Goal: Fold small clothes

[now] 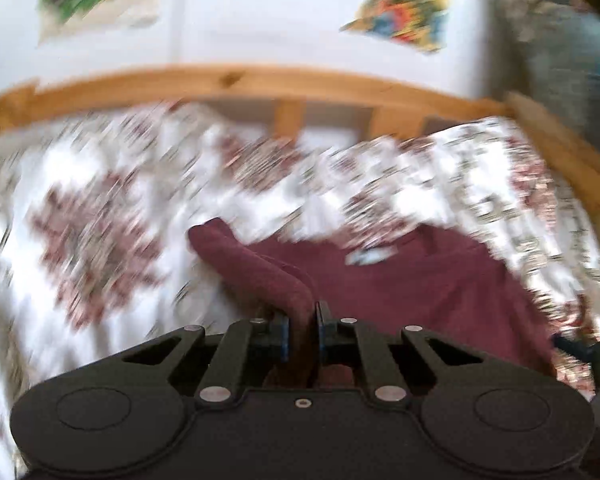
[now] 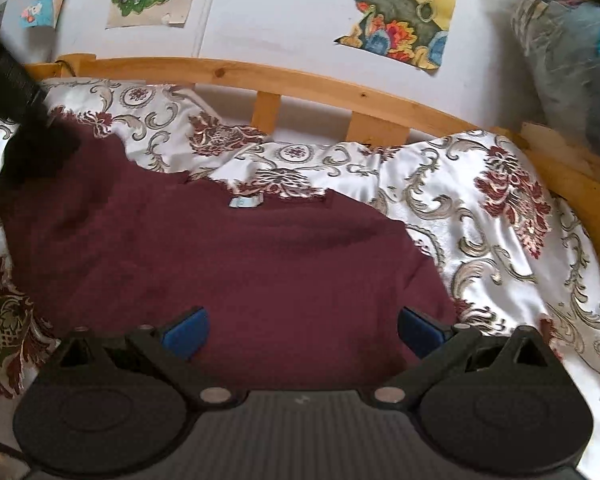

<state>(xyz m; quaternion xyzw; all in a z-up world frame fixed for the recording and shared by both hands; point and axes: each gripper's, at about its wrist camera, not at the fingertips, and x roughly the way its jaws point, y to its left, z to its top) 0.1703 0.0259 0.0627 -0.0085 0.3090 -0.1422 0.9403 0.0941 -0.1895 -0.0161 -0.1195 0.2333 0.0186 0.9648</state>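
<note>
Nearest the left wrist lens, the left gripper (image 1: 302, 330) is clamped on a maroon sleeve (image 1: 256, 268) lifted off the bedspread; the picture is smeared, so the sleeve's far end is only roughly placed; the right gripper (image 2: 303, 330) hangs with its jaws wide apart over the maroon sweater (image 2: 236, 256), gripping nothing; the sweater lies spread on the floral bedspread (image 2: 500, 216), its collar tag (image 2: 247, 202) toward the wooden bed rail (image 2: 300, 80); this looks like the first sleeve fold, so the next move likely calls for carrying the sleeve across the body and laying it flat; bedspread lies open on both sides, the rail bounding the far edge
</note>
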